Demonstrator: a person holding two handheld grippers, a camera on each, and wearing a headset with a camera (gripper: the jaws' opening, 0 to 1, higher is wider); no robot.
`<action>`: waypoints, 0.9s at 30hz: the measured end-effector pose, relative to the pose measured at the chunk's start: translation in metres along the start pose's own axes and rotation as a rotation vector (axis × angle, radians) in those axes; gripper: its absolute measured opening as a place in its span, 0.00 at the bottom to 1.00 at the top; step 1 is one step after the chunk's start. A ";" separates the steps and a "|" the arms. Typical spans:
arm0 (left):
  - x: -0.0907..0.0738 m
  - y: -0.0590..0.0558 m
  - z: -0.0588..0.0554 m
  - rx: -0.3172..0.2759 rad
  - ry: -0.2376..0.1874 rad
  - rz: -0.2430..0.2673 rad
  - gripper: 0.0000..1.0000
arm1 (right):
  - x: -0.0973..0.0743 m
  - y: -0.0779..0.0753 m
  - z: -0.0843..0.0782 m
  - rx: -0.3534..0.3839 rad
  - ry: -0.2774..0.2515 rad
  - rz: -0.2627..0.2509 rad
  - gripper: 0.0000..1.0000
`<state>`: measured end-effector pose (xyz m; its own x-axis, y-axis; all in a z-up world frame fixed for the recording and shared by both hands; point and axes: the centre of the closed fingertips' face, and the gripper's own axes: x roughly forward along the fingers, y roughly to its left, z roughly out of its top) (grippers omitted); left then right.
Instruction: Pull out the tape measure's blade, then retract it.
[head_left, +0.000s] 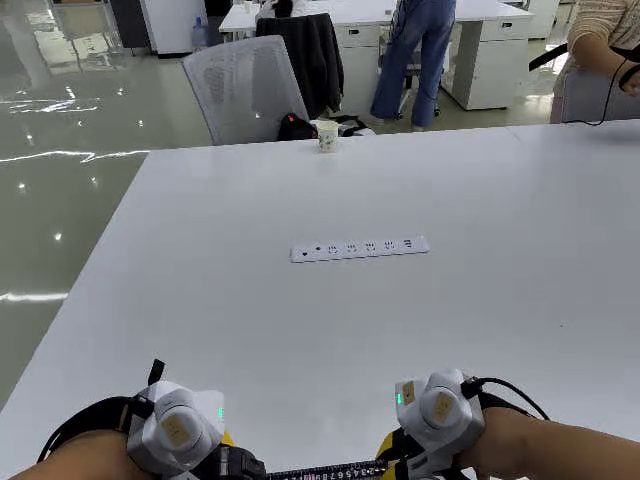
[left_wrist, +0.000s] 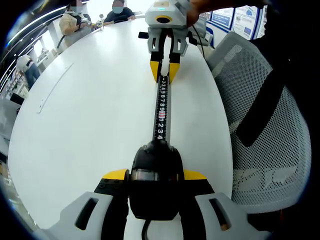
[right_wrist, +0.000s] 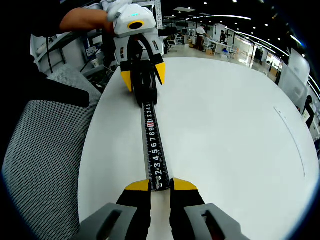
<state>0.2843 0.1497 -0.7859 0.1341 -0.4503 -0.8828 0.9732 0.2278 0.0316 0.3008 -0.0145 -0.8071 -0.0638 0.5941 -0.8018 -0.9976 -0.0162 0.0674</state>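
The left gripper (left_wrist: 155, 175) clamps the black tape measure case (left_wrist: 156, 192) between its yellow-tipped jaws, low over the near edge of the white table (head_left: 300, 330). From the case the blade (left_wrist: 160, 107) runs out straight and level just above the tabletop, its printed numbers facing up. At the blade's other end, the right gripper (right_wrist: 160, 186) has its jaws pinched on the tip of the blade, with only a narrow slit between them. In the head view the two grippers sit at the bottom edge, the left one with the case on the left, and a short stretch of blade is visible between them. Farther out, near the middle of the table, lies a white power strip (head_left: 360, 248). A paper cup (head_left: 327, 135) stands at the far edge. Behind it is a grey mesh office chair (head_left: 245, 90).
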 end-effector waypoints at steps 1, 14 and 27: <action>0.000 0.000 0.000 -0.001 0.000 0.000 0.33 | 0.000 0.000 0.000 -0.001 0.002 0.000 0.10; 0.000 0.001 0.000 -0.005 -0.004 0.004 0.33 | -0.003 -0.001 -0.005 -0.004 0.011 -0.001 0.10; 0.000 0.001 0.001 -0.009 -0.005 0.001 0.33 | -0.006 -0.002 -0.010 0.000 0.014 -0.003 0.10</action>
<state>0.2854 0.1491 -0.7854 0.1358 -0.4545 -0.8803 0.9714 0.2356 0.0282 0.3029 -0.0262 -0.8086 -0.0616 0.5832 -0.8100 -0.9978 -0.0145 0.0654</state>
